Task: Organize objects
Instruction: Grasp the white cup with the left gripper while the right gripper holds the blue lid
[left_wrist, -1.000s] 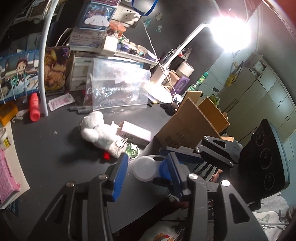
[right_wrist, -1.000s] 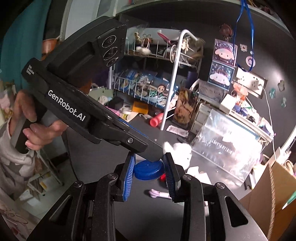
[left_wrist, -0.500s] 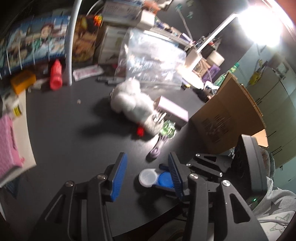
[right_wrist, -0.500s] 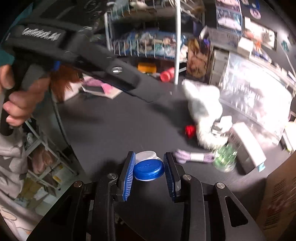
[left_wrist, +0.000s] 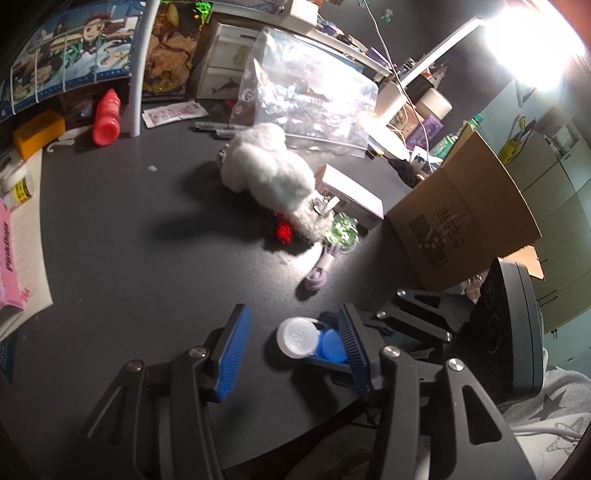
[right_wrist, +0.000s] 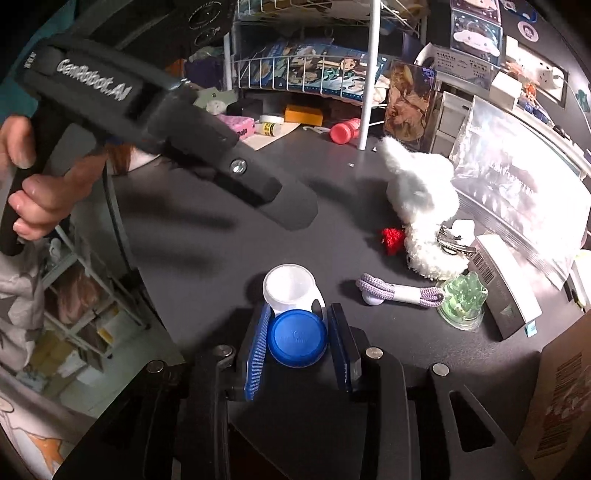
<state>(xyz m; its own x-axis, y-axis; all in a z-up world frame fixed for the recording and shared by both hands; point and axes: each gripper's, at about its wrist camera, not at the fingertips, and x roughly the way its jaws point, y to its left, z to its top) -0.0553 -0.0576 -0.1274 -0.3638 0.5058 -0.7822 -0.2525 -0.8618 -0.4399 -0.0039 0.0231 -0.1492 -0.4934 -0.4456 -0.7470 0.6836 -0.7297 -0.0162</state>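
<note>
The right gripper (right_wrist: 297, 338) pinches the case's (right_wrist: 293, 291) blue cap (right_wrist: 297, 339); the left gripper (left_wrist: 291, 349) is opening, gripping nothing. With one end held, the case may pivot or slide on the desk (left_wrist: 129, 258) towards its near edge.

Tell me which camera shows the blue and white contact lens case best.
The right wrist view: the contact lens case fills the centre, blue cap between the right gripper's jaws. The left wrist view shows it smaller, its blue cap half hidden.
</note>
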